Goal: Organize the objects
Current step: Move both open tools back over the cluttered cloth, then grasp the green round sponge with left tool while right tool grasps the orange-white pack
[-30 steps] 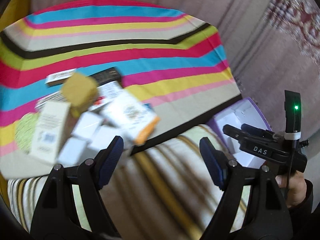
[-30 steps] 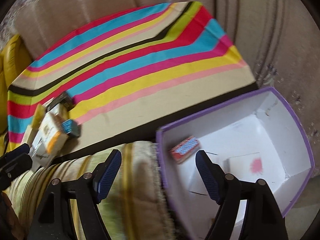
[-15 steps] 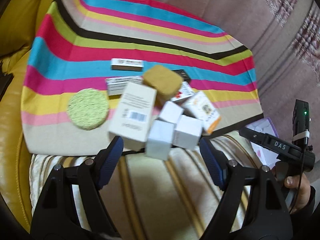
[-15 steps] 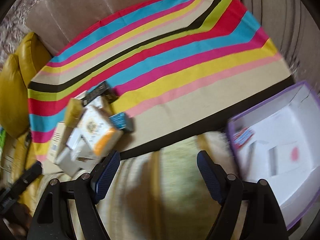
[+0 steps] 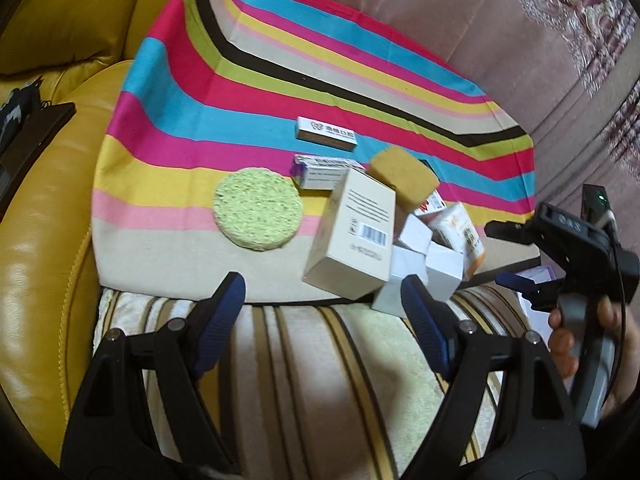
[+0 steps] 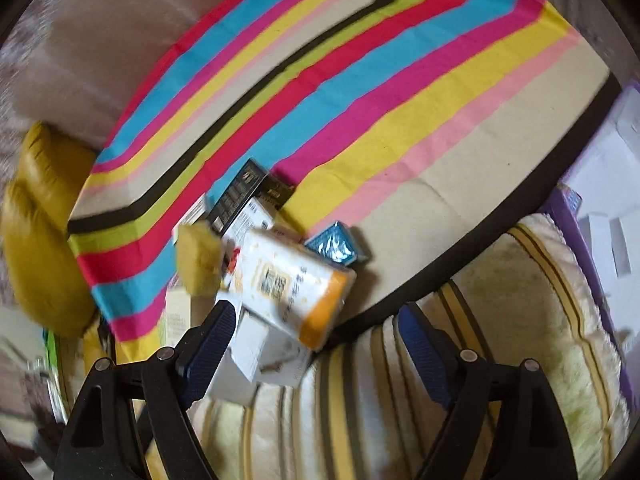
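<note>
A heap of small boxes lies on a striped cloth [image 5: 168, 120]: a tall beige box [image 5: 354, 236] with a barcode, white cubes [image 5: 440, 266], an orange-and-white box [image 6: 292, 280], a tan sponge block [image 5: 402, 176] and a round green sponge [image 5: 258, 208]. My left gripper [image 5: 322, 308] hangs open over the cushion edge, just short of the beige box, with nothing between its fingers. My right gripper [image 6: 314, 334] is opening, empty, its left finger [image 6: 210, 336] in front of the white boxes. A blue packet [image 6: 334, 246] lies beside the pile.
A purple-rimmed white box [image 6: 600, 184] sits at the right edge of the right wrist view. A yellow leather armrest [image 5: 44, 216] bounds the left. A striped cushion [image 5: 320, 380] lies under both grippers. A hand holds the other gripper [image 5: 576, 248] at right in the left wrist view.
Both views have swung left. The heap has shifted right and closer in the left wrist view, and the purple box has slid to the right wrist view's edge.
</note>
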The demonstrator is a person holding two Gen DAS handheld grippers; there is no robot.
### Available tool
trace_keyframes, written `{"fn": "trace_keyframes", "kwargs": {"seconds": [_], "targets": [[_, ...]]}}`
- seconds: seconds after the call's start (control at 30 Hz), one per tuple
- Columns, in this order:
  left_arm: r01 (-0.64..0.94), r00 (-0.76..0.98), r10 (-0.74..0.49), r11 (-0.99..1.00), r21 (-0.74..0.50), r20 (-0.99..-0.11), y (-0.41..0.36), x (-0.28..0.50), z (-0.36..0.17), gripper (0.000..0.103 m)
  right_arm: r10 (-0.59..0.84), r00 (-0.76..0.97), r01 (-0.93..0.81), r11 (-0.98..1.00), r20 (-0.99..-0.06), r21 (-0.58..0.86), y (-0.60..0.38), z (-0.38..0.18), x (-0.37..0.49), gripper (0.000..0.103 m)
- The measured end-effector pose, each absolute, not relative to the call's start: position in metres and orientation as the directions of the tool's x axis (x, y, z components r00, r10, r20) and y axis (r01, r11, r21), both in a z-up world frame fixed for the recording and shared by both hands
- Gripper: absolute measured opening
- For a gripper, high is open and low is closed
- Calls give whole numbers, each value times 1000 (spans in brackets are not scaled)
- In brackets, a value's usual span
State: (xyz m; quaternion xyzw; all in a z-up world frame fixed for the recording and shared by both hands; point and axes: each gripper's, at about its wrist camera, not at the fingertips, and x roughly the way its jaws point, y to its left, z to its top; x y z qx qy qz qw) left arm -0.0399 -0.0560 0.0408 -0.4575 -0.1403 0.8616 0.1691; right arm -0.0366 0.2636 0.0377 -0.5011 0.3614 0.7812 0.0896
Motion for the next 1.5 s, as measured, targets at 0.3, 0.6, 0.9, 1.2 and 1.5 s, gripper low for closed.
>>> {"fn": "trace_keyframes", "kwargs": {"seconds": [0.3, 0.6, 0.9, 1.2, 1.5], "targets": [[-127, -543, 415, -900, -417, -731, -85, -44, 39, 84, -165, -433, -615, -664, -886, 425, 244, 36, -63, 85], [-100, -523, 404, -904, -416, -751, -94, -52, 31, 86, -86, -404, -662, -660, -911, 356, 235, 26, -80, 85], [-64, -486, 384, -911, -406, -785, -94, -70, 19, 87, -8, -371, -596, -765, -929, 245, 225, 18, -90, 84], [-96, -428, 268, -963, -252, -863, -86, -102, 5, 90, 61, -413, -461, -874, -909, 151, 215, 22, -81, 82], [-283, -352, 194, -954, -93, -916, -57, -125, -14, 93, 68, -514, -282, -955, -855, 94, 210, 44, -53, 80]]}}
